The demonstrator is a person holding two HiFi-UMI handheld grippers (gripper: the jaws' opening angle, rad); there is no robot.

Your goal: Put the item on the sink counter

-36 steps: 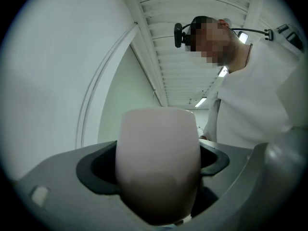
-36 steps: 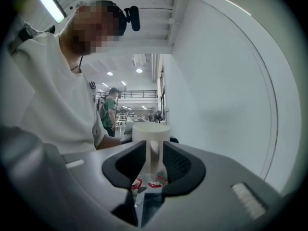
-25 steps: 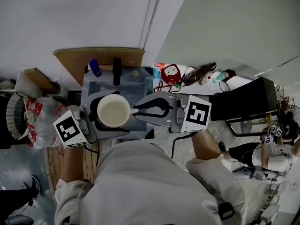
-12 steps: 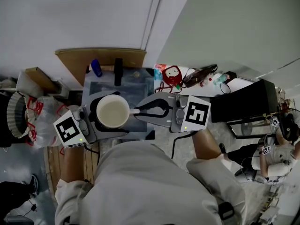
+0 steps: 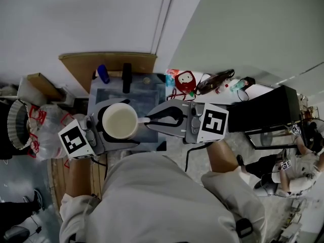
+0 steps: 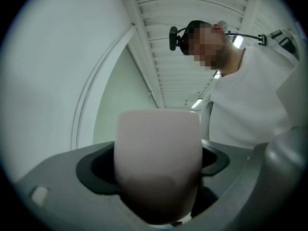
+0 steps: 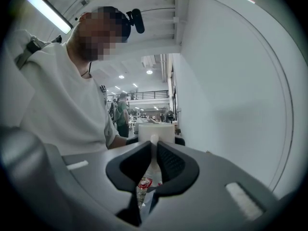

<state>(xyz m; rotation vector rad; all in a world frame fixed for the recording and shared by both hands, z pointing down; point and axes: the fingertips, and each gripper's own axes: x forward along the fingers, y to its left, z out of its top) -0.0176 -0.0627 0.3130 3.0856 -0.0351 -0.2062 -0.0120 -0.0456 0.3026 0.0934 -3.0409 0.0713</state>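
A white cup (image 5: 121,118) with a short side handle (image 5: 144,120) hangs above the grey sink (image 5: 109,92) in the head view. My left gripper (image 5: 117,126) is shut on the cup's body, its dark fingers wrapped round both sides. In the left gripper view the cup (image 6: 158,153) fills the space between the jaws of my left gripper (image 6: 159,177). My right gripper (image 5: 148,120) comes in from the right, and its jaws are closing on the handle. In the right gripper view the handle tip (image 7: 154,139) sits pinched between the pad tips of my right gripper (image 7: 154,147), with the cup (image 7: 155,129) just beyond.
A black faucet (image 5: 126,75) and a blue bottle (image 5: 103,73) stand at the sink's far rim. To the right lie a red object (image 5: 185,79), cables and a black box (image 5: 263,110). A plastic bag (image 5: 45,130) sits on the floor at left. My own torso fills the lower view.
The right gripper's jaws have narrowed onto the cup's handle. The cup and the left gripper have drifted very slightly to the left.
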